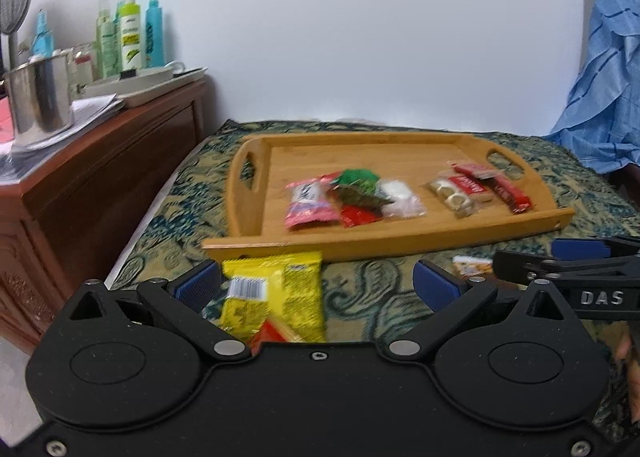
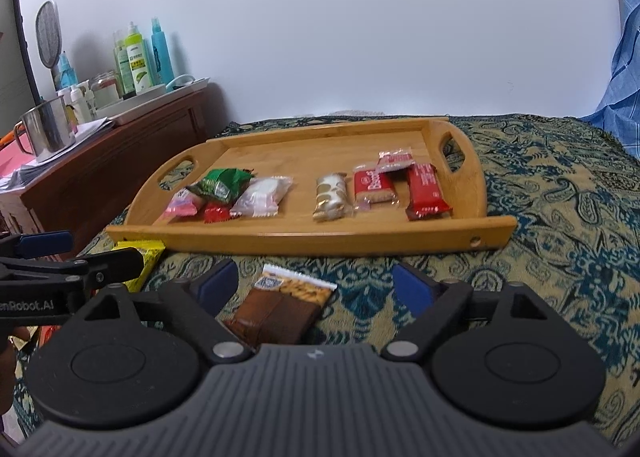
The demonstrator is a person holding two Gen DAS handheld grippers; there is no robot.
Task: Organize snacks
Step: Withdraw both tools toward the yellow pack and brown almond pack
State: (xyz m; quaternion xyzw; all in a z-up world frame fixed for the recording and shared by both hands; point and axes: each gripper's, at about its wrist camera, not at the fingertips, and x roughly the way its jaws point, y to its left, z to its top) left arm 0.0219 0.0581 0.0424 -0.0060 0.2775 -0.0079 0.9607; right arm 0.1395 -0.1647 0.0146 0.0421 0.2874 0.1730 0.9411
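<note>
In the left wrist view, the left gripper (image 1: pixel 316 281) is held wide open around a yellow foil snack packet (image 1: pixel 276 297), ungripped, just before the wooden handled tray (image 1: pixel 384 245), presumably for pickup. In the right wrist view, the right gripper (image 2: pixel 316 285) is likewise spread, empty, around a brown snack packet (image 2: pixel 280 309) before that tray (image 2: pixel 280 245).

You've got 2 packs flat on the cloth, near side of the tray (image 2: pixel 304 235): yellow pack (image 1: pixel 276 297) at left, brown pack (image 2: pixel 280 309) to its right. Tray holds 2 clusters: pink/green/red/white left, gold/red right.
</note>
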